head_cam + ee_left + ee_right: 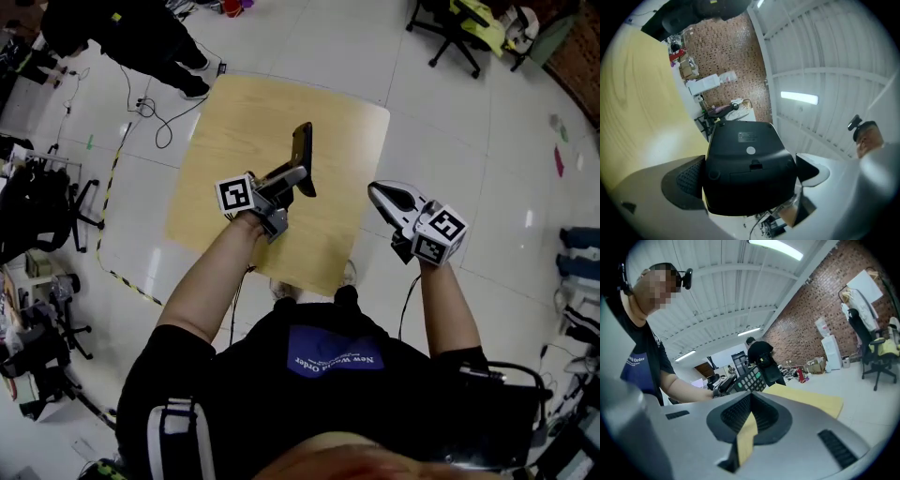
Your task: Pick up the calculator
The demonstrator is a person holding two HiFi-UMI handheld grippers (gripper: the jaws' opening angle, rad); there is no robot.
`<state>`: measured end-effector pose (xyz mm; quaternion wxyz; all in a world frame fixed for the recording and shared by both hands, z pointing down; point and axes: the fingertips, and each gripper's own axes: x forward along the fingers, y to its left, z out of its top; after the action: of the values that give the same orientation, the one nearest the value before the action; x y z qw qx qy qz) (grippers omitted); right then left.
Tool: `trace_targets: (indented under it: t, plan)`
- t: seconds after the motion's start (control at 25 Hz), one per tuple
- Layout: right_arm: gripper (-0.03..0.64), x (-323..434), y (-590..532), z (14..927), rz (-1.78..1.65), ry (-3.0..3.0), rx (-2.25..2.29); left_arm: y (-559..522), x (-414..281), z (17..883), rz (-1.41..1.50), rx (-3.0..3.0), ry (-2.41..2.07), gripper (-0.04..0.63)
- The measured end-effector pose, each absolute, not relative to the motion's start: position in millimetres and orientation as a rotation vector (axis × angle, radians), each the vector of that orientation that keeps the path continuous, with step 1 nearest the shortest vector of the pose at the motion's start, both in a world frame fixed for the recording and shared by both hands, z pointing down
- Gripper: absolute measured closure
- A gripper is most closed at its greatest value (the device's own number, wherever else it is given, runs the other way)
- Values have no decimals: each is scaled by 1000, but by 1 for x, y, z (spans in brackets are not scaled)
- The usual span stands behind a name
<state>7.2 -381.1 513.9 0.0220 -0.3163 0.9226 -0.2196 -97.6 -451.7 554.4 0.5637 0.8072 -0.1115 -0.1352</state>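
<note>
This is a lab or workshop in an industrial hall. A light wooden bench (244,122) stands alone on a glossy white tiled floor (469,131), with loose cables (155,117) and yellow-black tape (106,202) to its left. Office chairs (455,28) stand at the far right. A brick wall (820,296) rises to a white ribbed ceiling (731,291) with strip lights (776,248).

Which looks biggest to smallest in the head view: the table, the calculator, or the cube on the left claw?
1. Table, by far the largest.
2. Calculator and cube: too alike to rank. The calculator shows only its thin edge, held up off the table in the left claw.
</note>
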Motion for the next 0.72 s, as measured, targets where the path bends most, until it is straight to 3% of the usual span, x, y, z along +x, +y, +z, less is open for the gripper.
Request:
trace_targets:
  t: [0.72]
  plan:
    - [632,-116,-278,390,-397,3041,-876,-288,-305,407,-712,1970,-175,8]
